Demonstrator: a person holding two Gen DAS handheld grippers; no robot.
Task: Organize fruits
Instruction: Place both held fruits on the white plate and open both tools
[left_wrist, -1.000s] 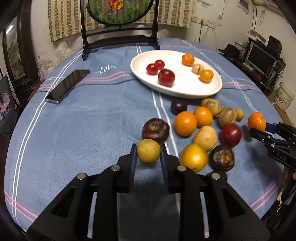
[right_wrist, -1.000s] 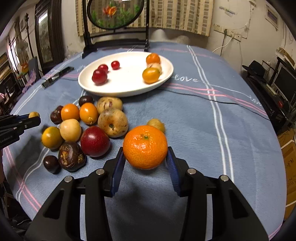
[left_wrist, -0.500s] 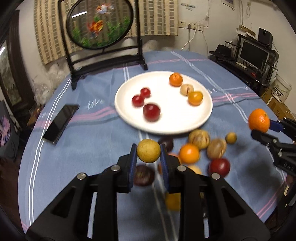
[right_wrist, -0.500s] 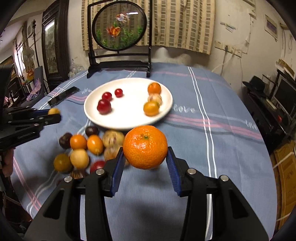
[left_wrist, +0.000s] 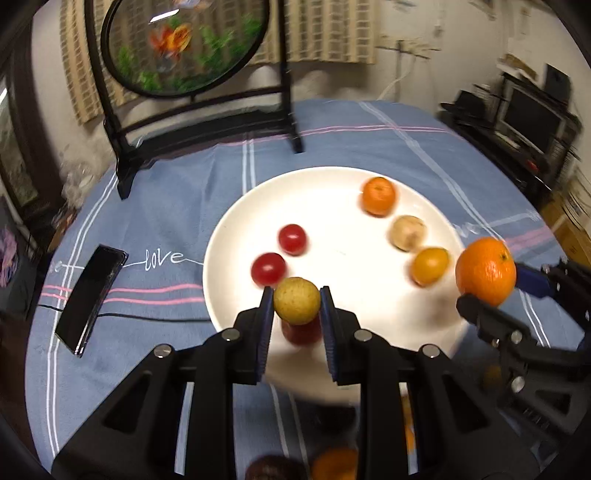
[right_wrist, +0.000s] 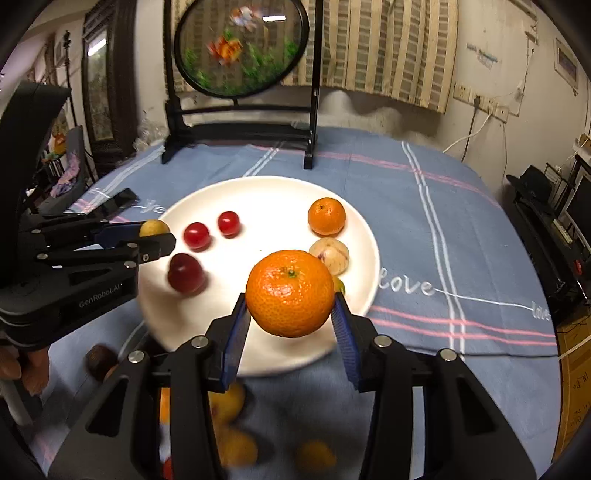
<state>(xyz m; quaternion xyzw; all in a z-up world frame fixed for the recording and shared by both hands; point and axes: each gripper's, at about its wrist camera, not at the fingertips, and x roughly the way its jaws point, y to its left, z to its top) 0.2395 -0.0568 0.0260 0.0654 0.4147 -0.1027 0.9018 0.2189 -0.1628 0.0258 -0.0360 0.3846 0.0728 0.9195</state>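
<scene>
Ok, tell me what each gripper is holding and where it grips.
The left gripper pinches a small yellow fruit at its sides. The right gripper clamps a large orange across its middle.

A striped curtain (right_wrist: 369, 48) is hanging on the pale wall (right_wrist: 498, 44). A round screen (right_wrist: 242, 48) is standing on the blue tablecloth (right_wrist: 424, 221). Dark shelves (left_wrist: 532, 122) are sitting at right.
</scene>
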